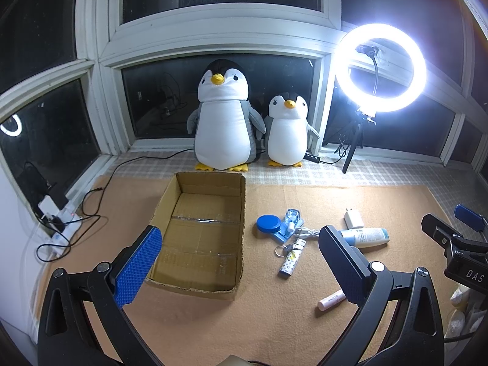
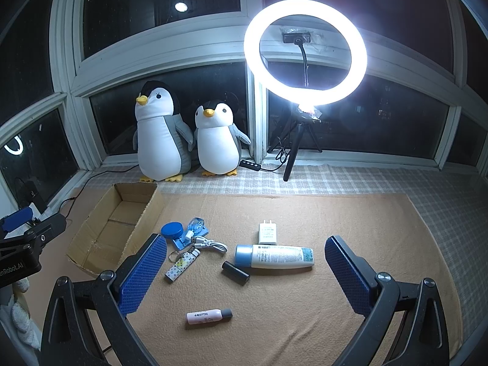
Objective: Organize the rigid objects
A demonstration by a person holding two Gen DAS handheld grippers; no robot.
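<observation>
Progress nil, I judge: cardboard box (image 2: pixel 113 228) at 10 o'clock lies empty. Lotion bottle (image 2: pixel 274 256), charger (image 2: pixel 267 231), lighter (image 2: pixel 181 267), pink tube (image 2: pixel 209 315) remain on mat. Both jaws spread, holding nothing.

in the left wrist view the left claw's right finger (image 1: pixel 344 263) covers the cap end of the white bottle (image 1: pixel 367 237) and one end of the pink tube (image 1: pixel 331 301). the black cylinder seen from the right wrist (image 2: pixel 235 272) cannot be found there. print on the bottle, tube and white charger (image 2: pixel 267 231) is too small to read. pale things past that finger at the frame's edge (image 1: pixel 460 299) are cut off and unclear.
</observation>
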